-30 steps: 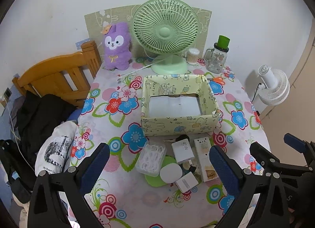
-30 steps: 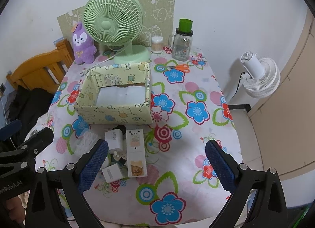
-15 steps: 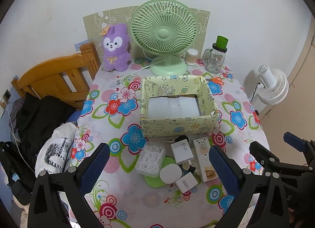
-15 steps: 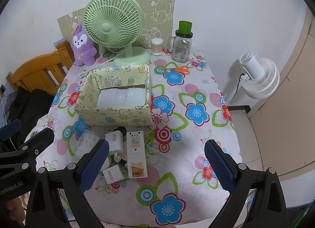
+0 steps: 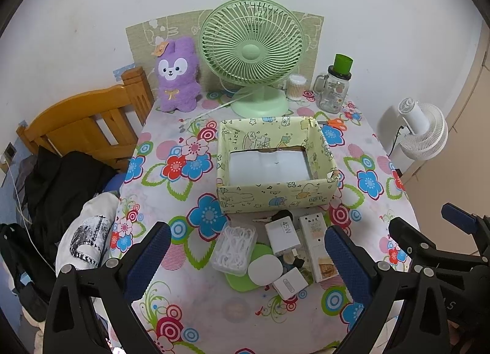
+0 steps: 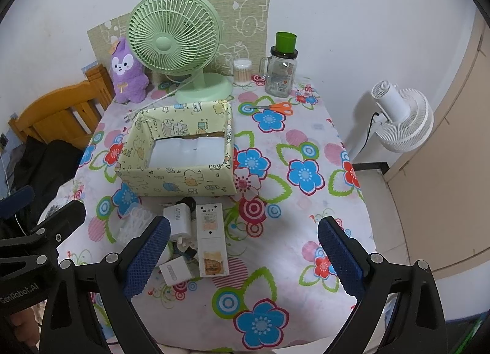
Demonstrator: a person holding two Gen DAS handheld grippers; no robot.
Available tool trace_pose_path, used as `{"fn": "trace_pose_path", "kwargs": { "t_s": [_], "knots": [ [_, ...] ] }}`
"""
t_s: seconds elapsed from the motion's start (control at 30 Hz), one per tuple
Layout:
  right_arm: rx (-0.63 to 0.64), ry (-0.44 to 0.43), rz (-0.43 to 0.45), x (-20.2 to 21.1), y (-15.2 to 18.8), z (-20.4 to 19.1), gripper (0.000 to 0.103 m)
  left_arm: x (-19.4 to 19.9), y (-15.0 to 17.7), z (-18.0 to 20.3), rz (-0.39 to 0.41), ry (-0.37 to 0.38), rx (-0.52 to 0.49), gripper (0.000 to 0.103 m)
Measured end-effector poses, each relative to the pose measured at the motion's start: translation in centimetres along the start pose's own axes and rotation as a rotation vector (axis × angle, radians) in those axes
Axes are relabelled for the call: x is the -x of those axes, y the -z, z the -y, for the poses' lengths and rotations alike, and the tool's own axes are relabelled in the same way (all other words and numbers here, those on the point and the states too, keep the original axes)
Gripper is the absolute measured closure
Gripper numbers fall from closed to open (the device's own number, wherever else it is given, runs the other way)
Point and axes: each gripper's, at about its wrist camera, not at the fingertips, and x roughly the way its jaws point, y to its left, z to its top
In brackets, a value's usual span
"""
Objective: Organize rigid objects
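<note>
A yellow-green patterned box [image 5: 275, 191] [image 6: 180, 179] stands open in the middle of the flowered table. In front of it lie a clear case of white picks [image 5: 234, 247], a white 45W charger [image 5: 282, 234] [image 6: 177, 219], a long white remote-like device [image 5: 317, 245] [image 6: 211, 239], a round white disc [image 5: 265, 269] on a green pad [image 5: 242, 282], a small white adapter [image 5: 290, 283] [image 6: 174, 271] and a black key fob [image 5: 281, 215]. My left gripper [image 5: 246, 262] is open above these items. My right gripper [image 6: 245, 257] is open to their right.
A green desk fan [image 5: 252, 54], a purple plush [image 5: 177, 75], a cotton-swab jar [image 5: 296, 87], a glass jar with green lid [image 5: 335, 87] and orange scissors [image 6: 275, 107] stand at the back. A wooden chair [image 5: 85, 127] with clothes is left; a white floor fan [image 6: 401, 118] is right.
Both grippers have drawn back and up slightly, so the table items sit a little farther away. Nothing was picked up or moved.
</note>
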Motion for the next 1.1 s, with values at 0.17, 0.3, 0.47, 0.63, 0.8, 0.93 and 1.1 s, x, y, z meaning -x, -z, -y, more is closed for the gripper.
{"fn": "trace_pose_path", "kwargs": {
  "t_s": [0.17, 0.3, 0.47, 0.63, 0.8, 0.93, 1.1],
  "knots": [
    [-0.002, 0.0, 0.001, 0.0, -0.04, -0.03, 0.004, 0.02, -0.02, 0.03, 0.001, 0.001, -0.003, 0.002],
    [-0.003, 0.0, 0.0, 0.03, -0.04, -0.01, 0.004, 0.03, -0.03, 0.06, 0.001, 0.002, -0.005, 0.002],
    [-0.003, 0.001, 0.002, 0.01, -0.01, 0.02, 0.004, 0.06, -0.01, 0.08, 0.002, 0.002, -0.005, 0.002],
    [-0.007, 0.004, 0.0, 0.03, -0.03, 0.14, 0.004, 0.11, 0.02, 0.33, 0.003, 0.003, -0.012, 0.002],
    [-0.008, 0.006, 0.001, 0.01, -0.07, 0.24, 0.004, 0.09, 0.0, 0.46, 0.001, 0.004, -0.017, 0.002],
    [-0.012, 0.006, 0.001, 0.02, 0.19, 0.44, 0.004, 0.04, 0.06, 0.49, -0.002, 0.004, -0.02, 0.003],
    [-0.014, 0.006, 0.002, 0.02, 0.14, 0.46, 0.004, -0.12, 0.04, 0.57, -0.006, 0.007, -0.025, 0.003]
  ]
}}
